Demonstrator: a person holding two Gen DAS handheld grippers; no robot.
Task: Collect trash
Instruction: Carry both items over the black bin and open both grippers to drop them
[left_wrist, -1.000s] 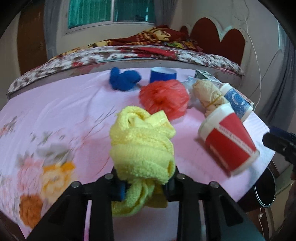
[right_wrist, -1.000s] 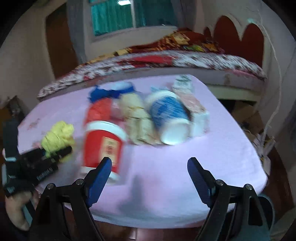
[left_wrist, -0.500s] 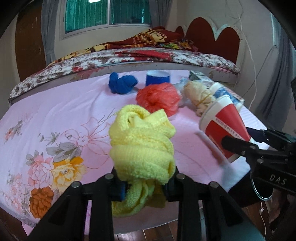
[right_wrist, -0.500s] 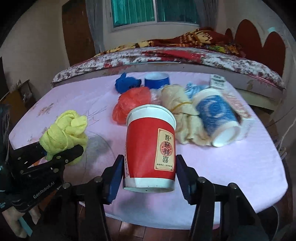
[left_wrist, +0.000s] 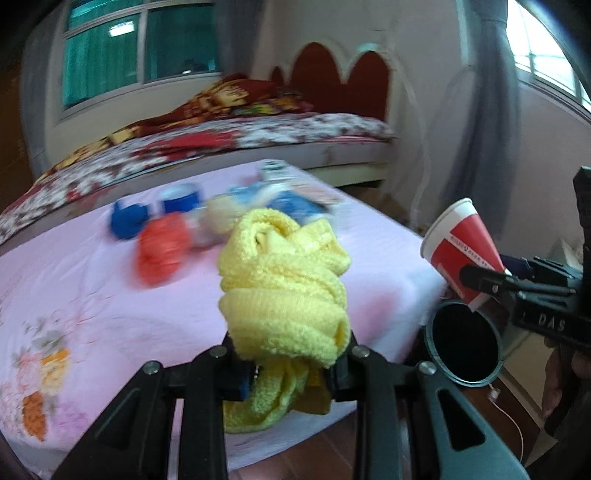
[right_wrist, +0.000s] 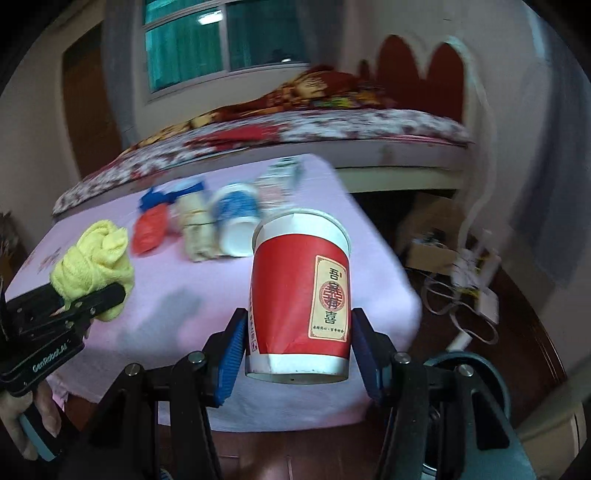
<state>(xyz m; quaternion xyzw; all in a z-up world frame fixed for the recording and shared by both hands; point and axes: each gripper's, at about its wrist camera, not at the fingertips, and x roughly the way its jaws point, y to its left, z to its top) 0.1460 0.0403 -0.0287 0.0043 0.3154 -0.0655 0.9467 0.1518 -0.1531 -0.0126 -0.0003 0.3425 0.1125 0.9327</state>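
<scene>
Above the bench (left_wrist: 110, 280) edge, the left tongs (left_wrist: 288, 369) grip a yellow cloth (left_wrist: 284, 295). The right tongs (right_wrist: 297, 350) clamp a red paper cup (right_wrist: 299, 295).

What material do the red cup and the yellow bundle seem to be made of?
Red cup: probably paper, matte, with a printed label, rolled white rim and slightly creased wall. Yellow bundle: soft terry-like cloth, fuzzy looped surface, folds bulging above the gripper; the exact fibre cannot be told.
</scene>
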